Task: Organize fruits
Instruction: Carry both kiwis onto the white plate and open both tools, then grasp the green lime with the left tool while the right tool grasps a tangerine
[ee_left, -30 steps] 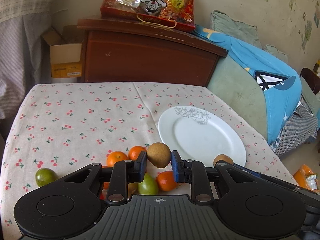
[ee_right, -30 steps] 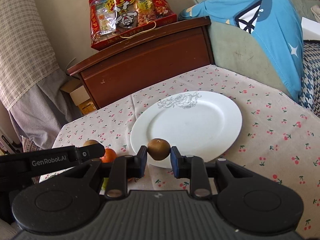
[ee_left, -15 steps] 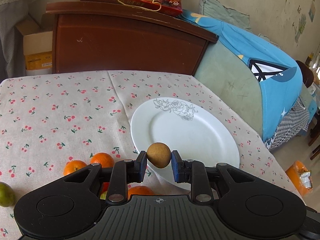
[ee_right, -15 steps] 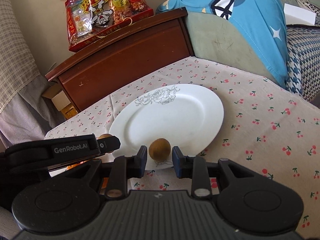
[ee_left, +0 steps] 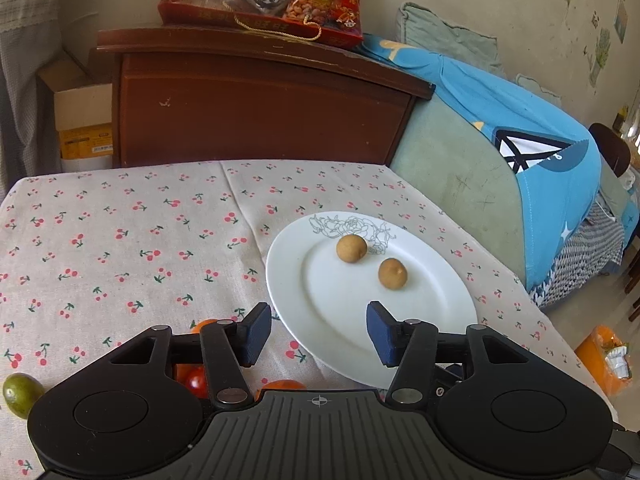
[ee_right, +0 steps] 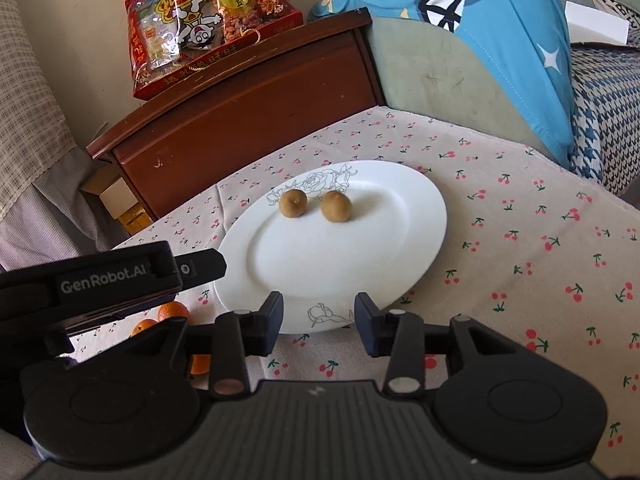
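Observation:
A white plate lies on the cherry-print tablecloth. Two small brown fruits lie on its far half: one to the left, one to the right. My left gripper is open and empty above the plate's near rim. My right gripper is open and empty at the plate's near edge. The left gripper's body shows at the left of the right wrist view. Oranges and a red fruit lie partly hidden under the left gripper. A green fruit sits at far left.
A dark wooden cabinet stands behind the table with a red snack bag on top. A sofa with a blue cloth is to the right. A cardboard box is at the left. The table edge runs along the right.
Both grippers held a brown fruit over the plate. Both have opened and drawn back, and the two fruits now lie on the plate.

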A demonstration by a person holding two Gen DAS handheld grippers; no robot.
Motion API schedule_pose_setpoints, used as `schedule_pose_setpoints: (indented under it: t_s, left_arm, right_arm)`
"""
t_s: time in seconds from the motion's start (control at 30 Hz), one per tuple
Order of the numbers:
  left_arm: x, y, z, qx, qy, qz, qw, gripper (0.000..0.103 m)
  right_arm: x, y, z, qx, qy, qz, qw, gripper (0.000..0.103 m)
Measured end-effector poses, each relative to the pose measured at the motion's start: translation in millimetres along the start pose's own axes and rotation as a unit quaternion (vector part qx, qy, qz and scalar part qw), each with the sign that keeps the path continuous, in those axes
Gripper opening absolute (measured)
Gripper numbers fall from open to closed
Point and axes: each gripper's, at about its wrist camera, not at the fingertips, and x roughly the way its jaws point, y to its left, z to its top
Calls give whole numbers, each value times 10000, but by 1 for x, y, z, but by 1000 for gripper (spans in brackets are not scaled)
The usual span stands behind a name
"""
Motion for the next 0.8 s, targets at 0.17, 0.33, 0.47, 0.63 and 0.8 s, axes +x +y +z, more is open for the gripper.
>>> schedule_pose_setpoints:
  t_s: [0.17, 0.33, 0.47, 0.63, 0.8]
  left_arm:
    - [-15, 11, -2, -78, -5, 215, 9997, 60]
    - [-31, 24, -5, -173, -55, 428, 9989, 61]
    - [-46, 39, -8, -362, -99, 558, 9977, 61]
    - [-60, 57, -11, -585, -124, 814, 9949, 61]
    - [-73, 75, -14, -700, -175, 1039, 9920, 61]
  right_arm:
    - [-3, 6, -4, -123, 56, 64, 9999, 45]
    - [-8, 12, -9, -317, 83, 129, 9994, 47]
    - [-11, 15, -13, -379, 142, 196, 9990, 48]
    - [-17, 21, -19, -492, 231, 332, 9980, 49]
    - [-23, 29, -25, -583, 314, 596, 9960, 51]
